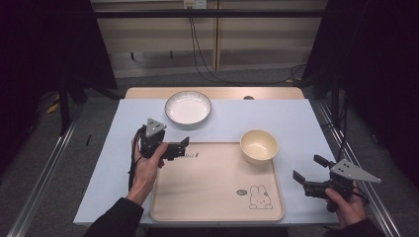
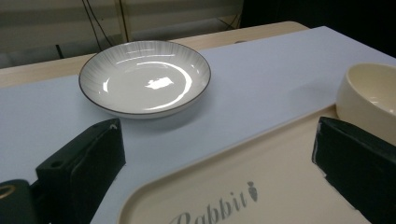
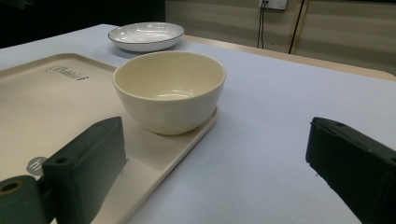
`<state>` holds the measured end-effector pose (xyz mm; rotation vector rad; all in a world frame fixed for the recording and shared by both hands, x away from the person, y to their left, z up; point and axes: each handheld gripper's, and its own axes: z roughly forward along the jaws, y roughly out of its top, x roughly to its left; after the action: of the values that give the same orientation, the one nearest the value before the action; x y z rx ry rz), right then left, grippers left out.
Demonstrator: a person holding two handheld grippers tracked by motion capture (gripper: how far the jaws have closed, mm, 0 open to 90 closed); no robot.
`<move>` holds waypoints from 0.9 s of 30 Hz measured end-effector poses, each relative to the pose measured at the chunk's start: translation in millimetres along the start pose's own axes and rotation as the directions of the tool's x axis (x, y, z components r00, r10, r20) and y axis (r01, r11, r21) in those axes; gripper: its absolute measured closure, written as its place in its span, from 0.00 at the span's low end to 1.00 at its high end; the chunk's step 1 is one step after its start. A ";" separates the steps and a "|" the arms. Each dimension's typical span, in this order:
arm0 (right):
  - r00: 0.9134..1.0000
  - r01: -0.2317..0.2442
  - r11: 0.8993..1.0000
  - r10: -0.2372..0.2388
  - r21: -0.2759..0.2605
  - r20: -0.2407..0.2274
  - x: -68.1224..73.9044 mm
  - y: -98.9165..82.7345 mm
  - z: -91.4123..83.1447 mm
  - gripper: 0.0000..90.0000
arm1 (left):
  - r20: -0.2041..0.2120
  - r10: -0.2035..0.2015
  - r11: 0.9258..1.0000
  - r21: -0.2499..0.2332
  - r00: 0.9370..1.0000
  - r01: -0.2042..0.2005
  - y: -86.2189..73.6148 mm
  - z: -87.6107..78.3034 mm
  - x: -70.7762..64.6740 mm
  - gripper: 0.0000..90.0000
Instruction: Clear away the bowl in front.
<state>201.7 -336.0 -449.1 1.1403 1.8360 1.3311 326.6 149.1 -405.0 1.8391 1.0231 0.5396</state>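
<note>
On tray corner, glossy cream bowl, both hand-held grippers gaping, empty.

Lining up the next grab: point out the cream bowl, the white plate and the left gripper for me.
cream bowl (image 3: 169, 91), right gripper view, on its outer front wall.
white plate (image 2: 144, 79), left gripper view, on its glossy inner floor.
left gripper (image 1: 185, 141), high view, midway between its open fingertips.
</note>
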 end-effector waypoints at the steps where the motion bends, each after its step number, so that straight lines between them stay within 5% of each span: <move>1: 1.000 0.000 1.000 0.000 0.000 0.001 -0.1 0.0 0.0 0.05 | 0.006 -0.012 1.000 0.000 1.000 0.012 -2.9 -3.9 1.4 0.02; 5: 1.000 -0.001 1.000 0.001 0.000 0.001 0.0 0.0 -0.1 0.05 | -0.038 0.012 1.000 -0.006 0.999 -0.012 -14.7 -19.5 6.3 0.02; 13: 1.000 -0.002 1.000 0.002 0.005 0.003 0.6 -0.2 0.5 0.05 | -0.038 -0.022 0.999 -0.024 0.999 0.021 -38.9 -48.3 14.0 0.02; 16: 1.000 -0.001 1.000 0.001 0.008 0.003 0.3 -0.2 0.5 0.05 | -0.062 0.007 1.000 -0.026 0.998 -0.008 -47.0 -59.6 12.6 0.02; 22: 1.000 -0.004 1.000 0.003 0.011 0.004 0.6 -0.1 1.6 0.05 | -0.061 -0.054 0.997 -0.053 0.997 0.051 -59.9 -77.4 17.1 0.02; 25: 1.000 -0.004 1.000 0.004 0.011 0.004 0.6 -0.1 1.3 0.05 | -0.106 -0.054 0.997 -0.059 0.993 0.048 -68.6 -84.7 19.5 0.02; 27: 1.000 -0.002 1.000 0.002 0.009 0.009 0.7 -0.1 0.9 0.05 | -0.099 -0.063 0.996 -0.065 0.993 0.056 -73.6 -90.7 20.4 0.02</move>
<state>202.1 -335.0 -449.5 1.1513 1.8369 1.3180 242.0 228.8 -428.5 1.7359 1.1129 0.6268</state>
